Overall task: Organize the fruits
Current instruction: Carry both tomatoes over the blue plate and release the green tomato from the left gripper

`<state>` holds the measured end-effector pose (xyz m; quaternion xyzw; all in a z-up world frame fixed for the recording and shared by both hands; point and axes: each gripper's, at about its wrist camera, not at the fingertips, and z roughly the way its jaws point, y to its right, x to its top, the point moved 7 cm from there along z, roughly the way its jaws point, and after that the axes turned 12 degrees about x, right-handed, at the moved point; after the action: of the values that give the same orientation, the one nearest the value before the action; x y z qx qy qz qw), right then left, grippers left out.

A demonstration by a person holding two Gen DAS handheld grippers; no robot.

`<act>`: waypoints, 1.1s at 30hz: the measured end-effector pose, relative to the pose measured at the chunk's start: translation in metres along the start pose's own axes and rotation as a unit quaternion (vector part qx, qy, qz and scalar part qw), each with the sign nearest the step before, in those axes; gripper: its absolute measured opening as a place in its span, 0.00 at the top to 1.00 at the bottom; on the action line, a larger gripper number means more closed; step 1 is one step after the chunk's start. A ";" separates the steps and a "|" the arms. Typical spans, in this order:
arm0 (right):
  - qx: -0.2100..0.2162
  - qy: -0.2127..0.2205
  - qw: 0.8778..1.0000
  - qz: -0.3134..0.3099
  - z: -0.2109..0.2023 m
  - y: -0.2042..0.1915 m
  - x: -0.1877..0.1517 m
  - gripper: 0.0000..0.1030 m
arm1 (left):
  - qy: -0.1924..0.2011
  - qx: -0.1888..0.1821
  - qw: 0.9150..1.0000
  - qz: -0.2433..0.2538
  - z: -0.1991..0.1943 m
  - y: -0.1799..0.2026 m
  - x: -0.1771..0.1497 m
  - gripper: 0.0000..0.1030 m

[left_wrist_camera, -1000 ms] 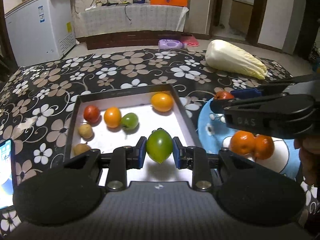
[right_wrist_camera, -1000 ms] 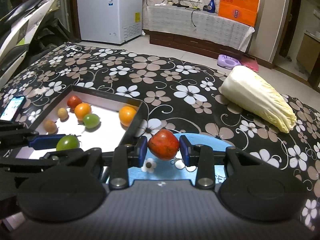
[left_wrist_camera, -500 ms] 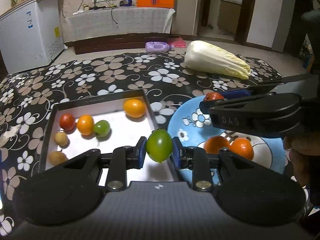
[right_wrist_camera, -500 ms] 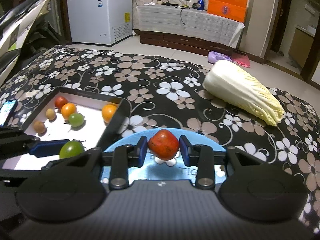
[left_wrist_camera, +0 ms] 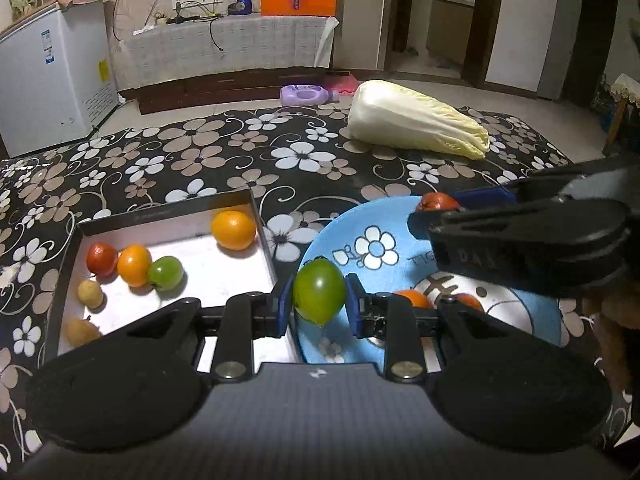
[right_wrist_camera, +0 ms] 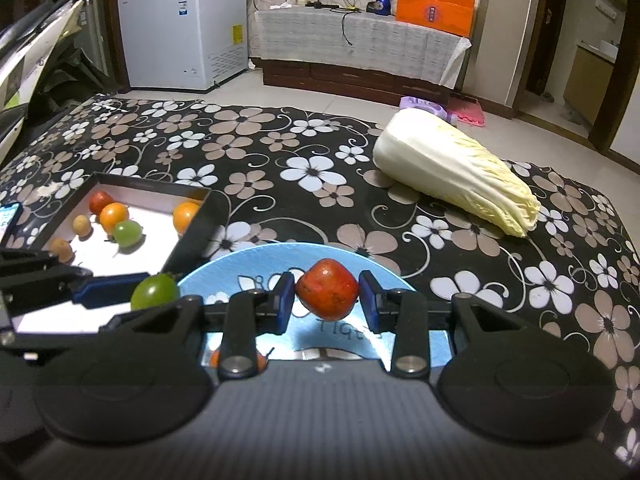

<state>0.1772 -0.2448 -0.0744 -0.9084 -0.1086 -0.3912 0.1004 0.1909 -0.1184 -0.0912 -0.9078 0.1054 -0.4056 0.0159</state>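
My left gripper [left_wrist_camera: 319,299] is shut on a green tomato [left_wrist_camera: 319,291], held in the air over the left rim of the blue flowered plate [left_wrist_camera: 360,224]. My right gripper [right_wrist_camera: 326,295] is shut on a red tomato [right_wrist_camera: 327,289] above the far part of the same plate [right_wrist_camera: 256,256]. In the left wrist view the right gripper [left_wrist_camera: 434,209] crosses from the right with the red tomato [left_wrist_camera: 436,201] at its tip. Two oranges [left_wrist_camera: 412,297] lie on the plate, partly hidden by my fingers. The black tray [left_wrist_camera: 156,213] on the left holds several fruits, among them an orange [left_wrist_camera: 233,229] and a green tomato [left_wrist_camera: 166,273].
A large napa cabbage [right_wrist_camera: 452,170] lies on the flowered black cloth [right_wrist_camera: 280,168] at the far right. A phone [right_wrist_camera: 9,216] sits at the cloth's left edge. Beyond the table stand a white freezer [right_wrist_camera: 180,28] and a low cabinet [right_wrist_camera: 360,40].
Both grippers have carried their tomatoes to the right, away from the tray and over the blue plate. The green tomato was above the tray's white floor; it now hangs over the plate's rim.
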 end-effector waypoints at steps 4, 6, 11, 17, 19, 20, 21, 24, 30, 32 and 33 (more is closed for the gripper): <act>-0.002 -0.002 1.000 0.003 -0.002 0.005 -0.002 0.63 | -0.002 -0.005 1.000 -0.003 0.006 0.007 0.004 0.69; -0.003 -0.002 1.000 0.004 -0.003 0.007 -0.003 0.63 | 0.000 -0.010 1.000 -0.004 0.006 0.013 0.006 0.69; -0.008 0.001 1.000 0.009 -0.006 0.012 -0.004 0.63 | 0.002 -0.024 1.000 -0.001 0.010 0.030 0.009 0.69; -0.011 0.006 1.000 0.013 -0.012 0.019 -0.004 0.63 | 0.000 -0.029 1.000 0.008 0.018 0.048 0.009 0.69; -0.012 0.005 1.000 0.015 -0.013 0.022 -0.005 0.63 | 0.000 -0.034 0.999 0.004 0.020 0.051 0.010 0.69; -0.012 0.005 1.000 0.016 -0.013 0.023 -0.005 0.63 | 0.000 -0.035 0.999 0.002 0.020 0.053 0.010 0.69; -0.012 0.005 1.000 0.017 -0.014 0.024 -0.005 0.63 | 0.001 -0.037 0.999 0.002 0.020 0.055 0.010 0.69; -0.010 0.008 1.000 0.019 -0.015 0.024 -0.004 0.63 | 0.011 -0.036 0.999 0.010 0.022 0.062 0.012 0.68; -0.006 0.007 1.000 0.019 -0.014 0.022 -0.004 0.63 | 0.008 -0.050 0.999 0.013 0.025 0.072 0.013 0.68; -0.006 0.007 1.000 0.018 -0.014 0.022 -0.004 0.63 | 0.009 -0.053 0.998 0.017 0.024 0.074 0.012 0.68; -0.006 0.006 1.000 0.019 -0.013 0.022 -0.004 0.63 | 0.011 -0.055 0.998 0.018 0.023 0.074 0.012 0.68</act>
<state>0.1711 -0.2698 -0.0708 -0.9085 -0.0884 -0.3952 0.1025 0.2027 -0.1948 -0.1061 -0.9010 0.1436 -0.4084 -0.0277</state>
